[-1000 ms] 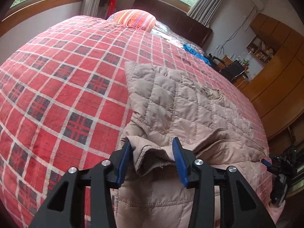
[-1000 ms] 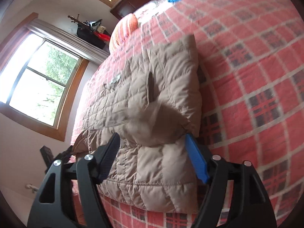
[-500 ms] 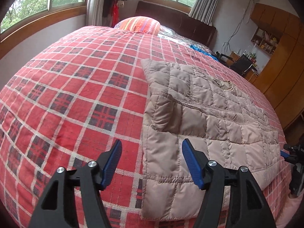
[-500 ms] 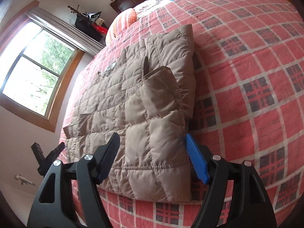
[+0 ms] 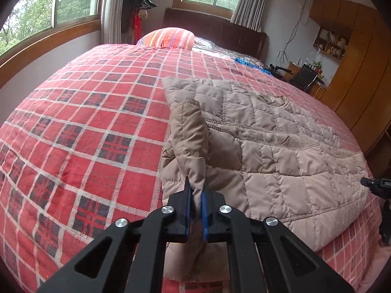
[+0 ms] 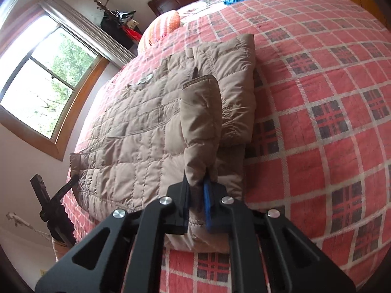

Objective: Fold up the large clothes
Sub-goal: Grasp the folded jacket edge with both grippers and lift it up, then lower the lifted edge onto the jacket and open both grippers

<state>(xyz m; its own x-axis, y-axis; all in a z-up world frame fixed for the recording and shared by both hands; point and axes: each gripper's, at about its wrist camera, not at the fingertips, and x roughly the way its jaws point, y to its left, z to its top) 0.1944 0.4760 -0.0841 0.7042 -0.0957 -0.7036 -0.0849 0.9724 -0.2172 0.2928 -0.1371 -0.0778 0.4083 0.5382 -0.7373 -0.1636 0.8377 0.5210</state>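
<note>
Pinched tight in the left black two-finger gripper with blue pads [image 5: 195, 193]: a raised fold at the near left edge of the beige quilted puffer jacket [image 5: 268, 146]. Clamped likewise in the right black gripper [image 6: 198, 188]: a matching fold at the jacket's near right edge [image 6: 200, 122], both corners apparently held to carry the hem away toward the collar. Spread flat beyond, across the red plaid bedspread [image 5: 85, 122], with sides already tucked inward. Farther back, a striped orange pillow [image 5: 171, 37] against the dark wooden headboard [image 5: 220, 30].
</note>
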